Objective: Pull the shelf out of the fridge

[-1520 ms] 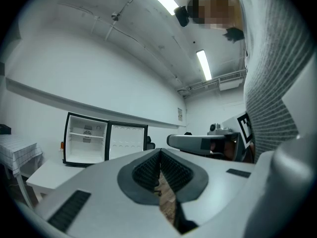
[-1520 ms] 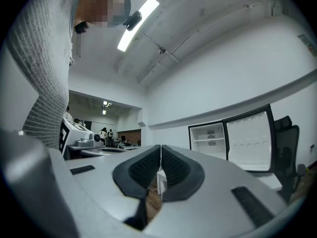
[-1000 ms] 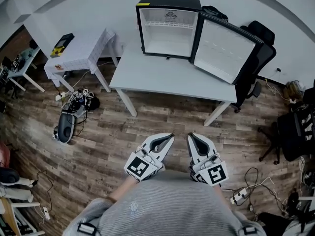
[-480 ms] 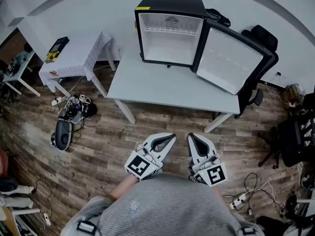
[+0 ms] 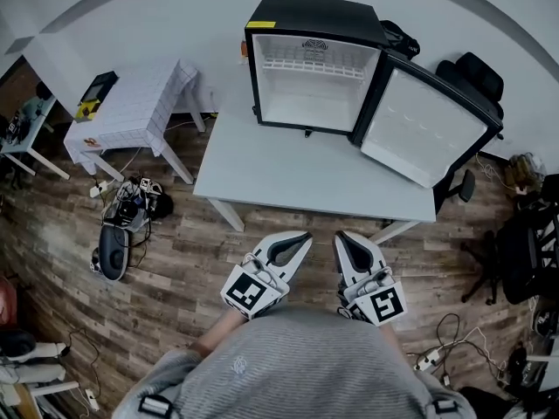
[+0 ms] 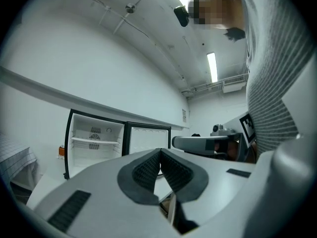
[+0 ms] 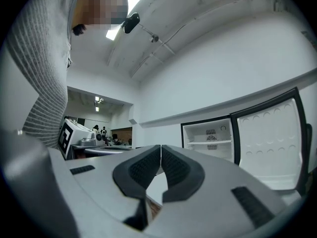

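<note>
**Both grippers shut and empty; shelf sits in the open fridge**

Nearest the camera, the person's grey sweater [image 5: 288, 369] fills the bottom of the head view. Just past it, the left gripper [image 5: 304, 236] and the right gripper [image 5: 341, 235] are held side by side, near each other but apart. Both point level toward the bench. From above they show over the wooden floor [image 5: 175, 269], just short of the bench's near edge.

In the left gripper view, the fingers [image 6: 143, 172] are pressed together at the tips with nothing between them. In the right gripper view, that gripper's fingers [image 7: 141, 170] meet the same way and are also empty.

Beyond them stands the white bench [image 5: 288, 168], with the fridge [image 5: 314, 11] at its far edge. The fridge is black outside and white inside. Its door [image 5: 428, 129] is swung wide open to the right. The shelf [image 5: 313, 66] lies level across the upper part of the cavity, fully inside the fridge and well apart from both grippers. Both gripper views show it as a thin pale line across the cavity, in front of the vent on the back wall.

Left of the bench is a small table [image 5: 140, 103] under a white cloth, with a dark and yellow item [image 5: 94, 90] on it. Cables and gear [image 5: 131, 203] lie on the floor beside its legs. A black chair [image 5: 476, 72] stands behind the open door. A white wall [image 5: 131, 16] closes the scene at the far side.
</note>
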`<state>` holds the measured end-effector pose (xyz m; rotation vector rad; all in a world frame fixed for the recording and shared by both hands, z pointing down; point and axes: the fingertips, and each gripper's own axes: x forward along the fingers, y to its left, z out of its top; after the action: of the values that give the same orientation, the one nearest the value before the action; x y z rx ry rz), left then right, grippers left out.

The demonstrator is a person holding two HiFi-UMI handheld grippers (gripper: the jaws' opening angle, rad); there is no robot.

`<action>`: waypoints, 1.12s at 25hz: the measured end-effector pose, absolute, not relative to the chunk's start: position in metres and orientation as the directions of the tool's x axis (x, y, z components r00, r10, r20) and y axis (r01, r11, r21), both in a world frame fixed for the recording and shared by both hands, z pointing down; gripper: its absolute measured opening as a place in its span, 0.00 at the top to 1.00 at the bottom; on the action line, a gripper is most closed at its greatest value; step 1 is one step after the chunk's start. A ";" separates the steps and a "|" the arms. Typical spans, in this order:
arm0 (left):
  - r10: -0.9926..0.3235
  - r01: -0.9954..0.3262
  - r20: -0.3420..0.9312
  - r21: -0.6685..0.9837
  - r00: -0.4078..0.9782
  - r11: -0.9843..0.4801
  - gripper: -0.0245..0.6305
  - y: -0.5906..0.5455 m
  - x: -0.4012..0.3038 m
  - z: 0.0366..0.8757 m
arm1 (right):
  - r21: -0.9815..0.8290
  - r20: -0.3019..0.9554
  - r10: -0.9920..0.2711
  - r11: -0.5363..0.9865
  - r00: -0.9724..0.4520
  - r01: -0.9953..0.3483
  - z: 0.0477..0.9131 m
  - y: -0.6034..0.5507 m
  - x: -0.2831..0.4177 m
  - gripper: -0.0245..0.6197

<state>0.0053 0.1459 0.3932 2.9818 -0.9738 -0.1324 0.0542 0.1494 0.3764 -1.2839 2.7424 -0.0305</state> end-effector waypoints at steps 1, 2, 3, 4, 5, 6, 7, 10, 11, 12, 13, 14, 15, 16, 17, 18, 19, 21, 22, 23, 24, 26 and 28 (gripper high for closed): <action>-0.587 -0.586 -0.071 0.032 0.807 -0.810 0.95 0.136 0.000 0.393 | -0.068 -0.094 -0.770 0.637 -0.631 -0.768 0.375 0.139 0.050 0.94; -0.583 -0.582 -0.062 0.037 0.810 -0.812 0.95 0.127 -0.005 0.393 | -0.069 -0.095 -0.774 0.633 -0.626 -0.771 0.373 0.129 0.046 0.94; -0.580 -0.579 -0.061 0.038 0.812 -0.814 0.95 0.118 -0.010 0.391 | -0.069 -0.099 -0.776 0.629 -0.623 -0.774 0.370 0.120 0.041 0.94; -0.578 -0.577 -0.067 0.035 0.814 -0.816 0.95 0.109 -0.014 0.389 | -0.067 -0.102 -0.779 0.626 -0.619 -0.777 0.368 0.111 0.037 0.94; -0.575 -0.575 -0.076 0.031 0.815 -0.818 0.95 0.100 -0.019 0.386 | -0.064 -0.105 -0.781 0.624 -0.616 -0.779 0.367 0.102 0.033 0.94; -0.572 -0.573 -0.084 0.025 0.816 -0.819 0.95 0.091 -0.023 0.384 | -0.060 -0.107 -0.783 0.621 -0.613 -0.782 0.365 0.094 0.029 0.94; -0.570 -0.570 -0.088 0.022 0.817 -0.821 0.95 0.082 -0.027 0.382 | -0.058 -0.109 -0.785 0.618 -0.610 -0.784 0.364 0.085 0.025 0.94; -0.561 -0.560 -0.085 0.031 0.824 -0.828 0.95 0.059 -0.038 0.383 | -0.056 -0.109 -0.793 0.607 -0.599 -0.793 0.363 0.062 0.013 0.94; -0.558 -0.557 -0.090 0.032 0.825 -0.830 0.95 0.052 -0.041 0.382 | -0.055 -0.107 -0.796 0.603 -0.596 -0.796 0.363 0.055 0.010 0.94; -0.555 -0.555 -0.094 0.034 0.826 -0.831 0.95 0.045 -0.044 0.382 | -0.055 -0.104 -0.798 0.600 -0.593 -0.798 0.363 0.048 0.007 0.94; -0.553 -0.552 -0.096 0.038 0.827 -0.833 0.95 0.038 -0.046 0.382 | -0.053 -0.101 -0.801 0.597 -0.591 -0.800 0.363 0.042 0.004 0.94; -0.552 -0.550 -0.096 0.042 0.829 -0.834 0.95 0.031 -0.048 0.382 | -0.051 -0.100 -0.803 0.594 -0.588 -0.803 0.362 0.036 0.001 0.94; -0.550 -0.548 -0.093 0.048 0.830 -0.835 0.95 0.025 -0.050 0.384 | -0.050 -0.097 -0.805 0.591 -0.585 -0.805 0.362 0.030 -0.001 0.94; -0.549 -0.546 -0.088 0.055 0.831 -0.836 0.95 0.020 -0.051 0.386 | -0.051 -0.094 -0.807 0.588 -0.583 -0.807 0.362 0.025 -0.003 0.94; -0.547 -0.543 -0.085 0.060 0.833 -0.837 0.95 0.016 -0.051 0.388 | -0.052 -0.089 -0.810 0.585 -0.580 -0.809 0.363 0.021 -0.003 0.94; -0.545 -0.541 -0.086 0.063 0.834 -0.839 0.95 0.012 -0.051 0.388 | -0.055 -0.085 -0.812 0.582 -0.577 -0.811 0.363 0.017 -0.003 0.94; -0.543 -0.539 -0.091 0.065 0.835 -0.840 0.95 0.009 -0.050 0.387 | -0.057 -0.082 -0.814 0.579 -0.575 -0.813 0.364 0.014 -0.002 0.94; -0.543 -0.539 -0.095 0.069 0.834 -0.840 0.95 0.002 -0.049 0.388 | -0.060 -0.080 -0.817 0.576 -0.571 -0.815 0.365 0.006 -0.001 0.94; -0.543 -0.538 -0.094 0.069 0.835 -0.840 0.95 -0.002 -0.047 0.389 | -0.063 -0.081 -0.818 0.574 -0.569 -0.816 0.365 0.002 0.000 0.94; -0.542 -0.537 -0.091 0.068 0.836 -0.841 0.95 -0.005 -0.046 0.390 | -0.066 -0.085 -0.819 0.573 -0.567 -0.817 0.364 -0.002 0.001 0.94; -0.540 -0.536 -0.088 0.069 0.837 -0.841 0.95 -0.008 -0.044 0.390 | -0.065 -0.093 -0.820 0.571 -0.565 -0.818 0.363 -0.007 0.003 0.94; -0.541 -0.537 -0.086 0.071 0.836 -0.841 0.95 -0.015 -0.040 0.390 | -0.047 -0.119 -0.823 0.563 -0.555 -0.825 0.359 -0.018 0.010 0.94; -0.549 -0.545 -0.083 0.074 0.831 -0.835 0.95 -0.024 -0.038 0.390 | -0.035 -0.122 -0.828 0.555 -0.548 -0.831 0.360 -0.030 0.018 0.94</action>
<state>-0.0379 -0.0242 0.3902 2.9608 -0.8849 -0.1560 0.0178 -0.0299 0.3597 -1.4252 2.6593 0.0410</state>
